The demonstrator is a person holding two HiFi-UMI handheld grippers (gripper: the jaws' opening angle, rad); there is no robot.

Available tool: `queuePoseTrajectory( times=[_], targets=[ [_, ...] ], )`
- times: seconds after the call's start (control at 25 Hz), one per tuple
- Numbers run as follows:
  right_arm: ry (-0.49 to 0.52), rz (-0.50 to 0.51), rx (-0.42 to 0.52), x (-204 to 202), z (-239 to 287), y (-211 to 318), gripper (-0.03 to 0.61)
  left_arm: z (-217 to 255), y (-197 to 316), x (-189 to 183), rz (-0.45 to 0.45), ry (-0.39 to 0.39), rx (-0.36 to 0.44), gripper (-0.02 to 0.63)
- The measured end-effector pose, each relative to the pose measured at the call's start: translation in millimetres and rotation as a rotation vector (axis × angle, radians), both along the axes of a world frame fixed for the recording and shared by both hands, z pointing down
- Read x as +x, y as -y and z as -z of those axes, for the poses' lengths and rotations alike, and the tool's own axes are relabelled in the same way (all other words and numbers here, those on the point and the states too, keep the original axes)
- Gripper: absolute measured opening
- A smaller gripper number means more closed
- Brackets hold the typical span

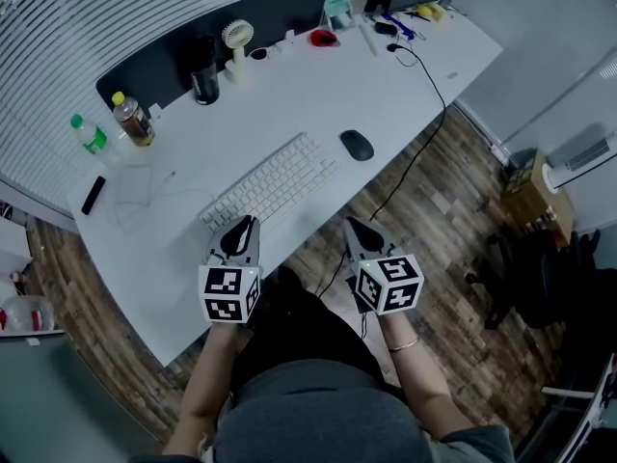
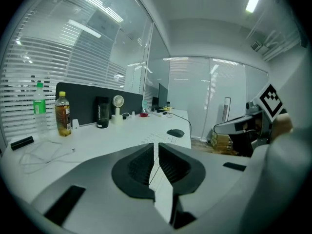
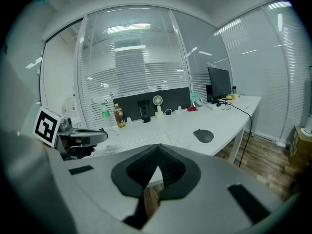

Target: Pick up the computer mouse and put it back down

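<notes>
On white desk (image 1: 289, 104), black mouse (image 1: 357, 145) sits right of keyboard (image 1: 273, 181) (untouched); L gripper (image 1: 246, 223) & R gripper (image 1: 356, 226) both closed, empty.

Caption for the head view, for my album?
Left hand-held gripper and right hand-held gripper poised before keyboard and untouched mouse on desk.

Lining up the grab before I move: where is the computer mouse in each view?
Head view: computer mouse in the upper middle, on the white desk, right of the keyboard.
Left gripper view: mouse just right of centre, mid-height.
Right gripper view: mouse right of centre, near the desk edge.
Shared landmark: white desk fan, far behind it.
</notes>
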State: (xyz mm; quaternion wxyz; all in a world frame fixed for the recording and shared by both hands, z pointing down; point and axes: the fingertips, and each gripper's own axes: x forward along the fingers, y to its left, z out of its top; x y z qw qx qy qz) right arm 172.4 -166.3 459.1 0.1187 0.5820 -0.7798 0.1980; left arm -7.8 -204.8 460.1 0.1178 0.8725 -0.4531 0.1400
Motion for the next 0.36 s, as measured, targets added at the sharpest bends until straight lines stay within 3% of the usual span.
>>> queuePoseTrajectory(
  times=[0.36],
  targets=[
    [-0.022, -0.044, -0.004, 17.1, 9.2, -11.4, 0.002, 3.9, -5.0, 3.9, -0.014, -0.014, -0.002, 0.044]
  ],
)
